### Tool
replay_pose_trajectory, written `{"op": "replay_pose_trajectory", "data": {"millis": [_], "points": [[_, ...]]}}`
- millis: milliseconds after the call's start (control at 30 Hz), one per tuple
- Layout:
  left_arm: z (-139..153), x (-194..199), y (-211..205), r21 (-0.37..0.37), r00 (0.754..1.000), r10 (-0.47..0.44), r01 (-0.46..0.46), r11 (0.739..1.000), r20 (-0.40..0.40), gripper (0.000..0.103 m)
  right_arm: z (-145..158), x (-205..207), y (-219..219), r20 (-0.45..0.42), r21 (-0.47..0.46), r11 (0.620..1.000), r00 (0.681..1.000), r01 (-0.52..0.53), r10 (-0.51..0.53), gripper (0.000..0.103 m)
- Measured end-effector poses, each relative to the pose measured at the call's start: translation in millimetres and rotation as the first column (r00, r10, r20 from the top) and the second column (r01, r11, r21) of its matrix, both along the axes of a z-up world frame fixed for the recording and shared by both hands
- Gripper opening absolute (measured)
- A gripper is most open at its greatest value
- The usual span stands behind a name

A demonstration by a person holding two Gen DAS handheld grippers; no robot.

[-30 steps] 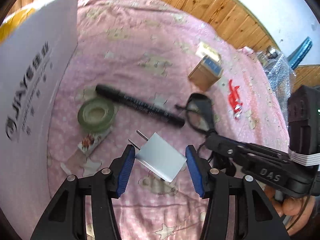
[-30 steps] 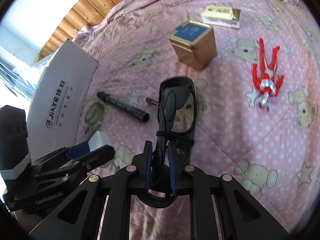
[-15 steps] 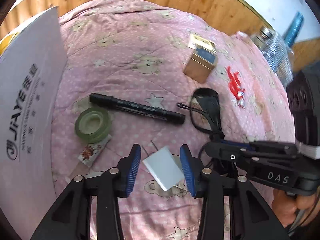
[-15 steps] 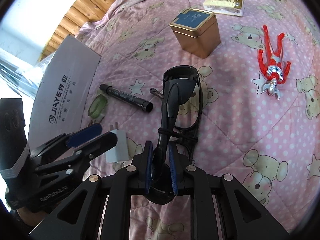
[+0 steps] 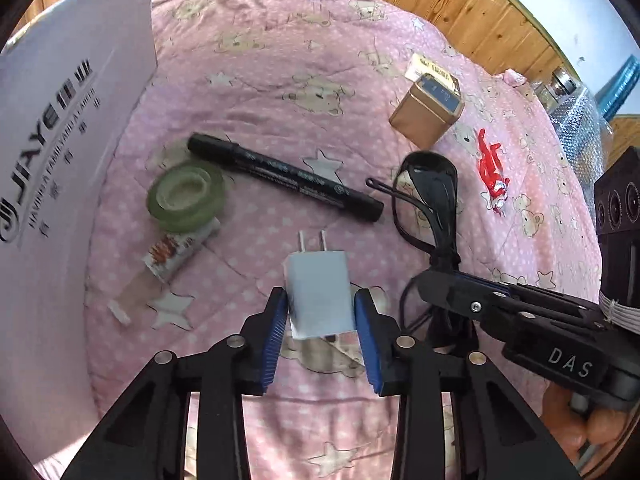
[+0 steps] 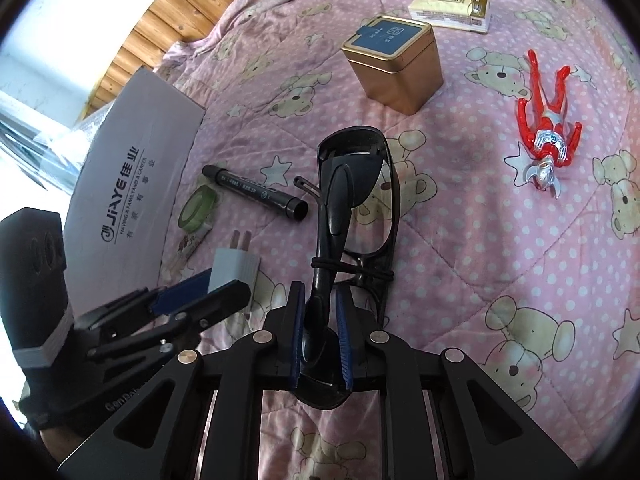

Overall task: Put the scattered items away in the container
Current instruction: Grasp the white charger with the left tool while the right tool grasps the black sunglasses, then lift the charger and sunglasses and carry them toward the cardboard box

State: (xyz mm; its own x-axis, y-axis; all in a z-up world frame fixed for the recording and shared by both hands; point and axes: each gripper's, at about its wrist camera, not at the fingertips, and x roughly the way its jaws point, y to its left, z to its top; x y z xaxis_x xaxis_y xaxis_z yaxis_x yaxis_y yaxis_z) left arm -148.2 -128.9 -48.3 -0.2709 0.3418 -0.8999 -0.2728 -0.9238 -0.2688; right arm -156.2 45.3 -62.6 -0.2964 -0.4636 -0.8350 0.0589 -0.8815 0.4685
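L gripper (image 5: 321,312): blue pads closed in on both sides of the white plug adapter (image 5: 319,292), pads touching or as good as touching its flanks; contact not fully resolvable from L wrist view, but R wrist view shows the adapter (image 6: 235,270) pinched betw. the pads w/ prongs pointing away from the wrist. Cannot tell if it is lifted off the pink quilt (image 5: 280,60) or lying on it. R gripper (image 6: 320,332): narrow opening, pads clamped on the folded temple arms of the black glasses (image 6: 352,216); lens end sticks out fwd of the fingertips, frame low over the quilt. Glasses also seen in L view (image 5: 430,196), just right of L gripper. Ahead of L gripper: black marker (image 5: 284,176) lying crosswise, its cap end just beside the glasses. Fwd-left: green tape roll (image 5: 185,196) resting on a small printed sachet (image 5: 180,248). Far left: white carton w/ "JIAYE" print (image 5: 60,160), standing wall only visible, inside not seen. Fwd of R gripper: gold tin w/ blue lid (image 6: 394,68), upright; behind it a cream pack (image 6: 450,12). Fwd-right of R gripper: red toy figure (image 6: 548,120), flat on quilt, well apart from the tin. Hand (image 5: 584,428) visible under R gripper body.
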Motion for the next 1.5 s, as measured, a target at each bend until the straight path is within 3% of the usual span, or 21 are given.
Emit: {"op": "replay_pose_trajectory", "data": {"millis": [133, 367, 1000, 1500], "points": [[-3.8, -1.6, -3.7, 0.028, 1.0, 0.015, -0.016, 0.999, 0.027, 0.037, -2.8, -1.9, -0.4, 0.006, -0.007, 1.0, 1.0, 0.009, -0.008, 0.02], [0.6, 0.3, 10.0, -0.035, 0.999, -0.012, 0.011, 0.999, -0.039, 0.034, -0.4, -1.3, 2.4, -0.014, -0.037, 0.999, 1.0, 0.013, -0.013, 0.017], [57.6, 23.8, -10.4, 0.042, 0.99, 0.014, -0.008, 0.999, -0.142, 0.034, 51.4, 26.8, -15.2, -0.085, -0.044, 0.999, 0.996, 0.001, -0.004, 0.016], [103.2, 52.4, -30.7, 0.111, 0.974, 0.042, -0.018, 0.994, -0.223, 0.034, 89.8, 61.0, -34.8, -0.149, 0.002, 1.0, 0.989, -0.017, 0.017, 0.016]]}}
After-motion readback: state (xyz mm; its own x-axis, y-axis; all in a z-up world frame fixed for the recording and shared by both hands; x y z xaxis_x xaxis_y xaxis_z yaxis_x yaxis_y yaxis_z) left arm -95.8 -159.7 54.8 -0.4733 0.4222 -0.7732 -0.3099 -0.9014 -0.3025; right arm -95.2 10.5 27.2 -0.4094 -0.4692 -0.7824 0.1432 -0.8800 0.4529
